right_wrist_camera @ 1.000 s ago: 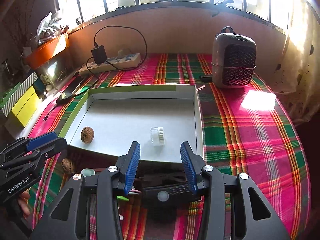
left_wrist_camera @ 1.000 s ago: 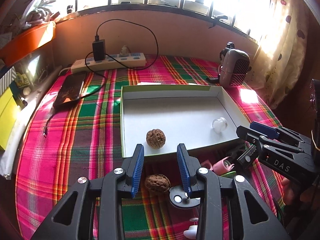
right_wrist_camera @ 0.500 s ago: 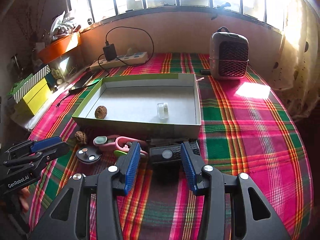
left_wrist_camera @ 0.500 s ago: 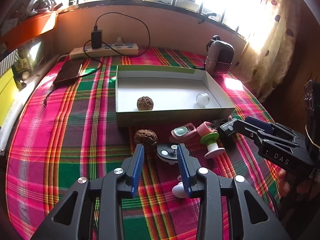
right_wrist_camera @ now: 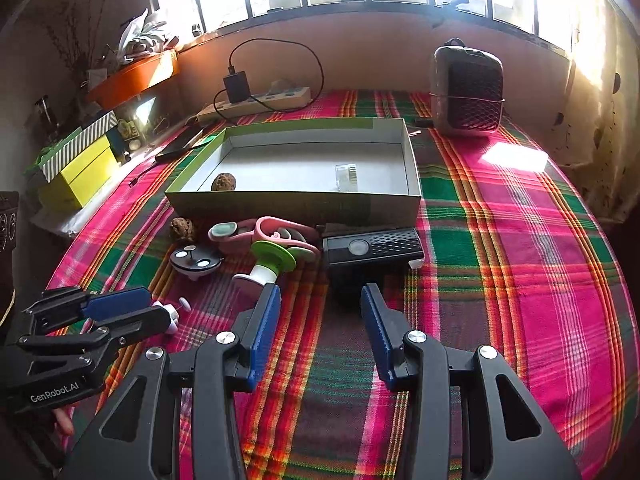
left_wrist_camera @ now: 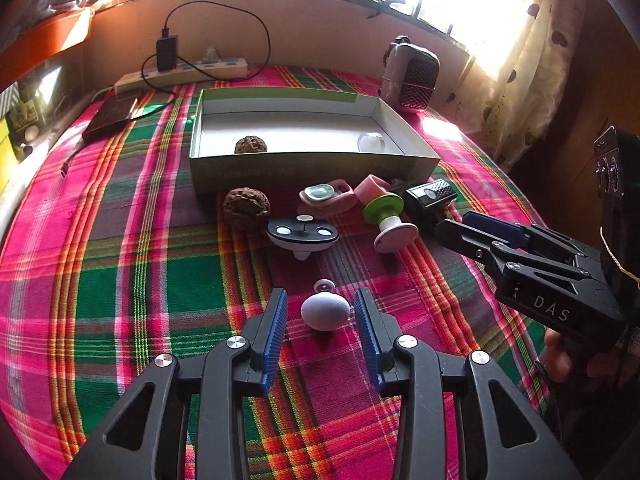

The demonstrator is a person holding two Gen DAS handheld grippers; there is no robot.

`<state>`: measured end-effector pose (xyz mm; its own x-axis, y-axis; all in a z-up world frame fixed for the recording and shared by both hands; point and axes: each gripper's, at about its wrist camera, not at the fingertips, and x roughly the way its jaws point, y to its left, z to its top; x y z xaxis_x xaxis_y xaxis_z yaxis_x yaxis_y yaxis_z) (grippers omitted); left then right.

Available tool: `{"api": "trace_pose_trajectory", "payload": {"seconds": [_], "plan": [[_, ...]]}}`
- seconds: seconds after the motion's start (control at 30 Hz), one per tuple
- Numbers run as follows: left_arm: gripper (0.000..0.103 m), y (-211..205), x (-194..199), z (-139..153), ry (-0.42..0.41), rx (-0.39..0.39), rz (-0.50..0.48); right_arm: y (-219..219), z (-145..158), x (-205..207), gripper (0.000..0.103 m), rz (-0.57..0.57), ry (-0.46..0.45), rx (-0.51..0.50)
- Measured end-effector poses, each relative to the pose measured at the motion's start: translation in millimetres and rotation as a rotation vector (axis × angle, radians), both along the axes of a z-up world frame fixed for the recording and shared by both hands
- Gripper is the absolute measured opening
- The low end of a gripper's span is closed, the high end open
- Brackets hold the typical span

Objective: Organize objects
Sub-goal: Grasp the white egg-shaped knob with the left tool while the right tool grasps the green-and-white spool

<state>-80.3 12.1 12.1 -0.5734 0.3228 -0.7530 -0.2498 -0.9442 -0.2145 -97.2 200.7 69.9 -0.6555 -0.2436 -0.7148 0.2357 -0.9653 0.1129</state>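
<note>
On the plaid-covered table (left_wrist_camera: 120, 264), a shallow green box (left_wrist_camera: 304, 168) holding one walnut (left_wrist_camera: 250, 145) and a small clear jar (left_wrist_camera: 370, 142); just in front, a second walnut (left_wrist_camera: 246, 208), a black spinner (left_wrist_camera: 302, 234), a pink case (left_wrist_camera: 326, 195), a green-collared stamp (left_wrist_camera: 386, 216), a black device (left_wrist_camera: 430, 194). "DAS" and "GenRobot.AI" legible on the tools. Left gripper (left_wrist_camera: 320, 312) jaws opening, straddling a white egg (left_wrist_camera: 325, 311), untouched; right gripper (right_wrist_camera: 320, 320) half open, empty, before the device.
</note>
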Motion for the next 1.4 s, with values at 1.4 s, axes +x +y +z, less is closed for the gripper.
{"api": "trace_pose_trajectory", "payload": {"seconds": [1.4], "plan": [[0.024, -19.7, -7.9, -10.9, 0.02, -0.045, 0.098, -38.3, -11.5, -22.7, 0.044, 0.067, -0.048, -0.01]]}}
